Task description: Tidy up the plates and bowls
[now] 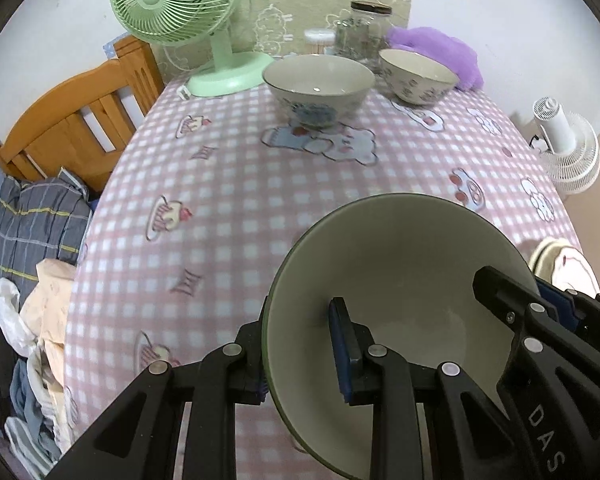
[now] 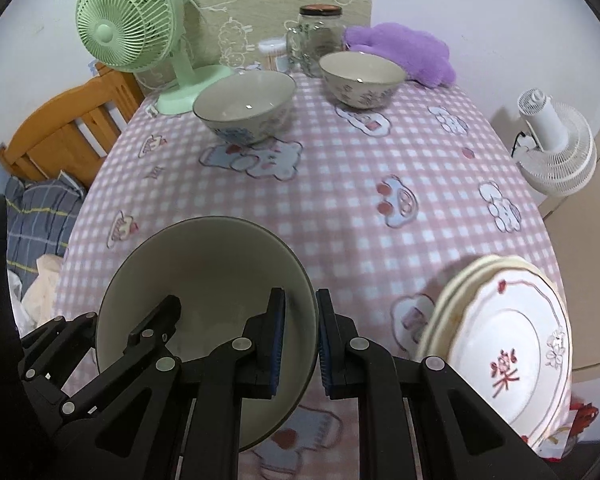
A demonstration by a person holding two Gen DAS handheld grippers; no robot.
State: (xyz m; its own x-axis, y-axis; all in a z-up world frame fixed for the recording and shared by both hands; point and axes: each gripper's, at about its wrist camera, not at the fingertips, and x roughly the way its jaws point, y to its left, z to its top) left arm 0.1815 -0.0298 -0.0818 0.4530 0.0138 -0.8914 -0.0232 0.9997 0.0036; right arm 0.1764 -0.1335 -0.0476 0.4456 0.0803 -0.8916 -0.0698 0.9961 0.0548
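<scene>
A cream bowl with a dark green rim (image 1: 400, 280) (image 2: 204, 276) sits tilted above the near part of the table. My left gripper (image 1: 300, 352) is shut on its left rim, one finger inside and one outside. My right gripper (image 2: 300, 340) is shut on its right rim in the same way, and also shows in the left wrist view (image 1: 540, 300). Two patterned bowls stand at the far end: a larger one (image 1: 318, 84) (image 2: 244, 104) and a smaller one (image 1: 418, 74) (image 2: 362, 76). A stack of white plates (image 2: 508, 348) (image 1: 568, 268) lies at the near right edge.
A pink checked cloth (image 2: 340, 184) covers the table. At the back stand a green fan (image 1: 180, 8) (image 2: 128, 24), a glass jar (image 1: 364, 32) (image 2: 318, 36) and a purple plush (image 2: 404, 52). A white fan (image 2: 556, 148) is off the right edge; a wooden bed frame (image 1: 72, 124) and laundry lie left.
</scene>
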